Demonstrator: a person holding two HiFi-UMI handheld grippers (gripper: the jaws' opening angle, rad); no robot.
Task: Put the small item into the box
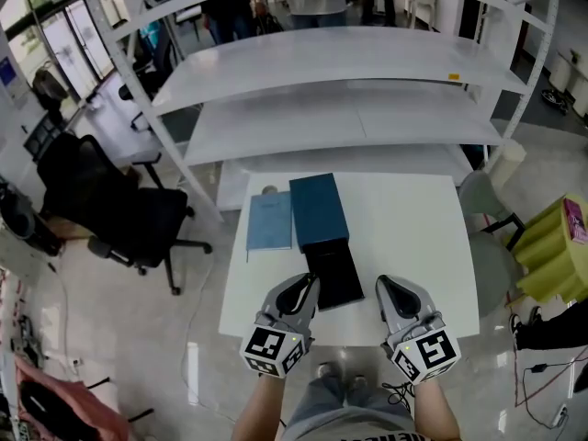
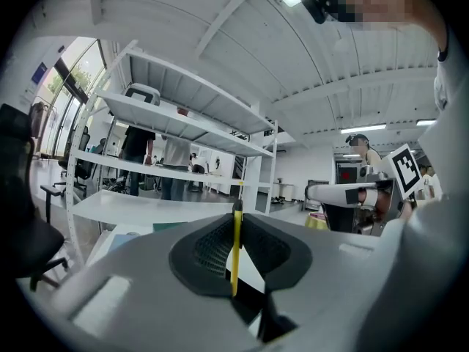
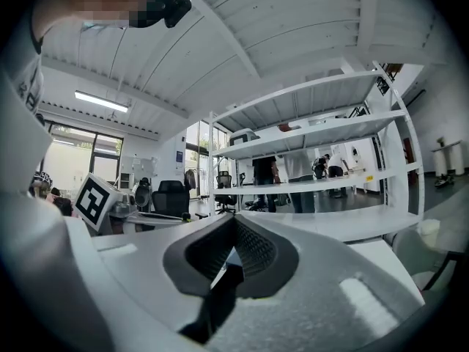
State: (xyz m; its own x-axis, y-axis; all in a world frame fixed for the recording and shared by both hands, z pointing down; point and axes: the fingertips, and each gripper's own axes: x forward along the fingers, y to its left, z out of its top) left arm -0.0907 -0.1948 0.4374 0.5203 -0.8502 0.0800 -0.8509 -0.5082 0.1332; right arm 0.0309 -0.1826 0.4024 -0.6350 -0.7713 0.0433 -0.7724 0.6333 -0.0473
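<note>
Left hand-held gripper hangs at the desk's near edge. Its jaws are pinched narrow on the small item, a thin yellow strip standing upright between the pads. That edge-on hold looks chosen so the strip can be lowered into the box without snagging. Right hand-held gripper waits alongside at the same edge, its pads drawn together with nothing between them, probably kept free to steady the box.

Between the two tips, and just beyond them, the box lies with its dark tray uncovered. Its teal lid sits flat against the tray's far side, out of the way. A blue-grey flat piece lies just left of the lid. The rest of the white desk is bare, with a shelf rack past its far edge.
</note>
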